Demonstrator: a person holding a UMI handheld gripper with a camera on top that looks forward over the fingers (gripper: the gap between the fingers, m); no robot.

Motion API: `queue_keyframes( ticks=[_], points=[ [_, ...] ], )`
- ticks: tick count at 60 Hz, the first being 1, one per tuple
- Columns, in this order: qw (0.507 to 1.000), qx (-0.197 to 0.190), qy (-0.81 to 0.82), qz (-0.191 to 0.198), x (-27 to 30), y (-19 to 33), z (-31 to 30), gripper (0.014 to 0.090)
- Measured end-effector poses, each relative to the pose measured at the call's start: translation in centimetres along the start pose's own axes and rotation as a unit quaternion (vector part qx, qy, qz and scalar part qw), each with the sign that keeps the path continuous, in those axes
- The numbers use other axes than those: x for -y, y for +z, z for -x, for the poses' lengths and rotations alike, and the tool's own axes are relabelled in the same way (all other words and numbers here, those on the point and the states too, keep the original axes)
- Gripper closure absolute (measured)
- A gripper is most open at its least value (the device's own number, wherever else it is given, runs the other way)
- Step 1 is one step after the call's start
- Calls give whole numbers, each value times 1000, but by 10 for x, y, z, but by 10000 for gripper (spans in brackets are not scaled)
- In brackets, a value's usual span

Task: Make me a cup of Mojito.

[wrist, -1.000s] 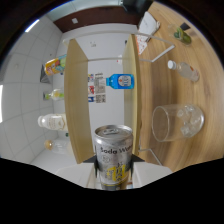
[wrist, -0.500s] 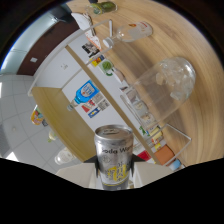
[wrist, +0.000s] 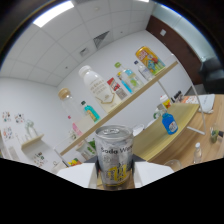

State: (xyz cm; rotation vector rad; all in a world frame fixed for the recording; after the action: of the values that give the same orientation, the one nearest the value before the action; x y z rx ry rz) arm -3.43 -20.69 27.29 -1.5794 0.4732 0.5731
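While the glass is nowhere in sight, you are holding the soda water can (wrist: pixel 114 156) tight in the gripper (wrist: pixel 114 181), so the pouring looks not yet done.

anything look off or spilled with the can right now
Nothing looks spilled or damaged. The soda water can sits upright between the gripper fingers, undented; I can't tell whether its top has been opened. The only oddity is the background: the wall shelf of bottles runs at a slant, so the gripper is tilted.

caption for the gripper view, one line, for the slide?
Gripper shut on a soda water can, held up and tilted toward the ceiling, wall shelf of bottles behind.
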Motion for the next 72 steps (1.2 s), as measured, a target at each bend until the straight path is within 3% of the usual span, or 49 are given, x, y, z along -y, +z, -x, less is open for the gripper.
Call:
queue_keyframes(
  ticks=[12, 21, 33, 46, 59, 68, 72],
  points=[
    [981, -14, -189, 34, -68, 14, -11, 545],
    [970, -29, -227, 82, -124, 25, -37, 545],
    [957, -33, -263, 115, -165, 32, -56, 544],
    [944, -39, -298, 132, -189, 32, -72, 536],
    [942, -42, -316, 107, -188, 29, -71, 517],
    [941, -51, -316, 114, -190, 23, -73, 511],
    [937, -63, -322, 120, -187, 20, -77, 459]
  ],
)
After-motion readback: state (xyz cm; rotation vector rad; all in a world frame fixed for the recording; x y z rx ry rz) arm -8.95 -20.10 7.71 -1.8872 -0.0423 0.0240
